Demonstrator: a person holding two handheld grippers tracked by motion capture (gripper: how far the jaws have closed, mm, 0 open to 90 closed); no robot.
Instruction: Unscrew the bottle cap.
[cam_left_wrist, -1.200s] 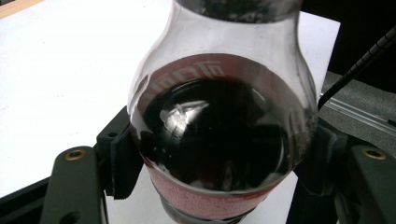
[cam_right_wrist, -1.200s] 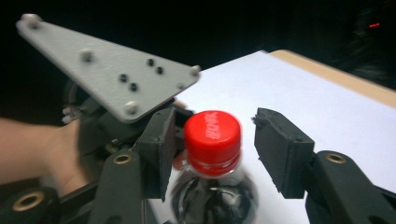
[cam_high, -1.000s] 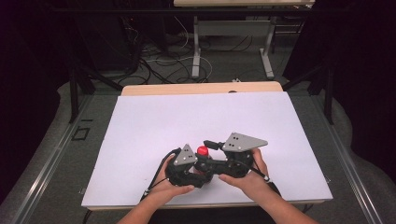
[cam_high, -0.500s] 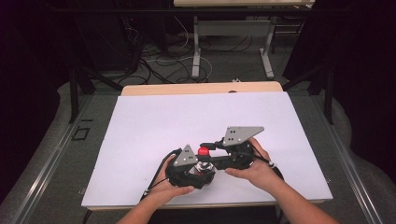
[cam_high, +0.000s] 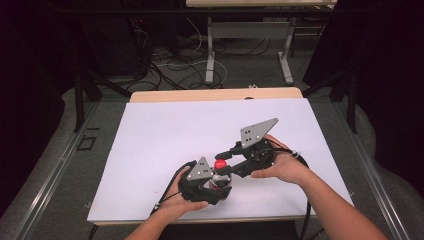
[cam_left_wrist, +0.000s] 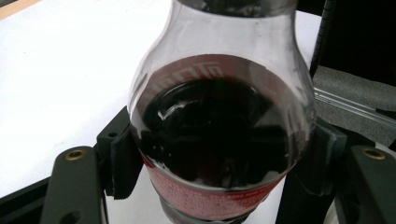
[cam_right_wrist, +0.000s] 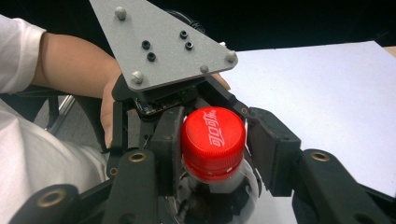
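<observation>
My left gripper (cam_left_wrist: 219, 163) pinches the slippery, dark-filled clear plastic bottle (cam_left_wrist: 219, 126) mid-frame; its ridged red cap (cam_right_wrist: 213, 142) offers grip.

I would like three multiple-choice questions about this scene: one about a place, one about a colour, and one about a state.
1. Where is the bottle?
A. near the table's front edge, between the two grippers
B. at the far edge of the table
C. on the floor

2. What colour is the bottle cap?
A. blue
B. red
C. white

3. What is the left gripper doing?
A. lying open on the table
B. hanging open over the cap
C. shut on the bottle's body

Answers:
1 A, the high view shows it near the front of the white table.
2 B, the right gripper view shows a red cap.
3 C, the left gripper view shows both pads pressed on the bottle's sides.
</observation>
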